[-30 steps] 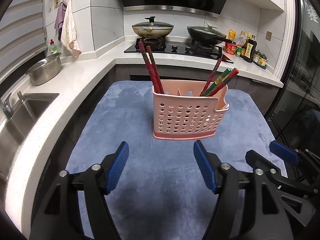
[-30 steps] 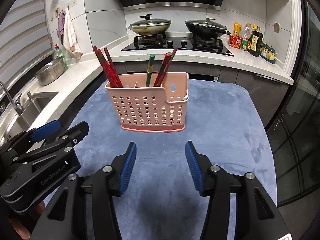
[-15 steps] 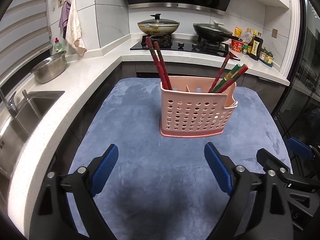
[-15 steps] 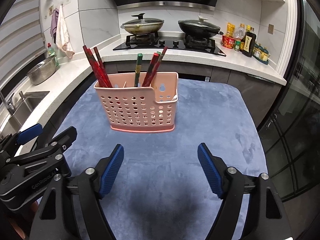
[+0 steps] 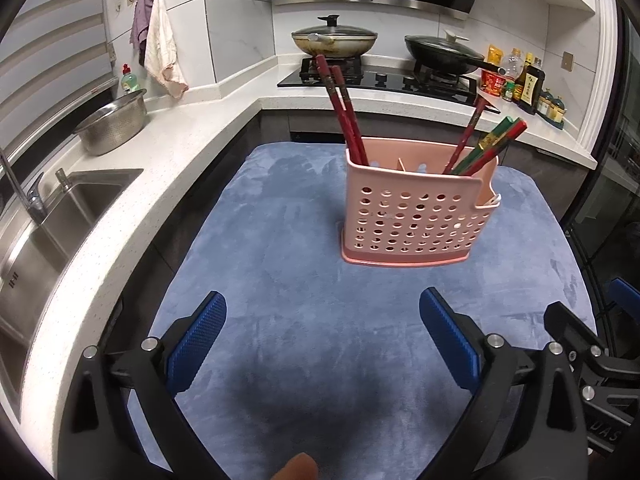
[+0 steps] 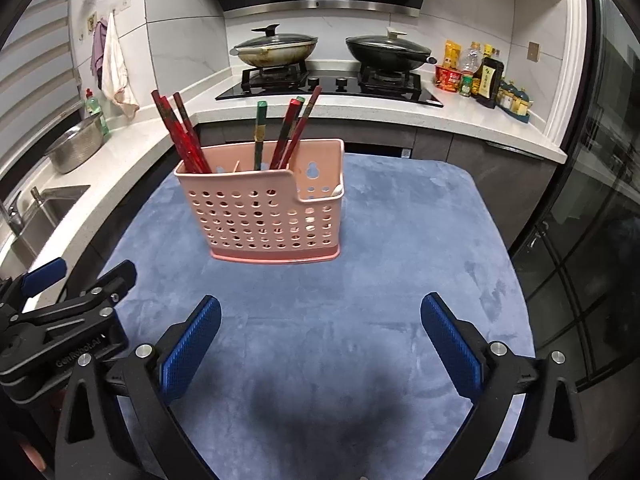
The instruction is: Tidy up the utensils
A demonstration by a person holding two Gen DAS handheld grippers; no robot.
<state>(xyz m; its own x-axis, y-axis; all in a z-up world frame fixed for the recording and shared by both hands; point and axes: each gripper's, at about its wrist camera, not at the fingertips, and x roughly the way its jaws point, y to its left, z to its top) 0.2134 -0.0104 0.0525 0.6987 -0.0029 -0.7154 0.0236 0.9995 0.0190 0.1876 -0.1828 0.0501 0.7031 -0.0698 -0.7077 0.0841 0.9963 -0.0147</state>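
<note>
1. Since the earlier frame, both tongs have just been opening: the left tongs (image 5: 322, 334) and right tongs (image 6: 320, 336) are now spread wide, with nothing between their pads.
2. Both are held back over the near edge of the table (image 5: 280, 240), seemingly because nothing lies loose on it.
3. The pink holder (image 6: 260, 216) is stood upright toward the far edge.
4. Red chopsticks (image 6: 178, 132) are kept in its left compartment; mixed chopsticks (image 6: 288, 132) in the middle.
</note>
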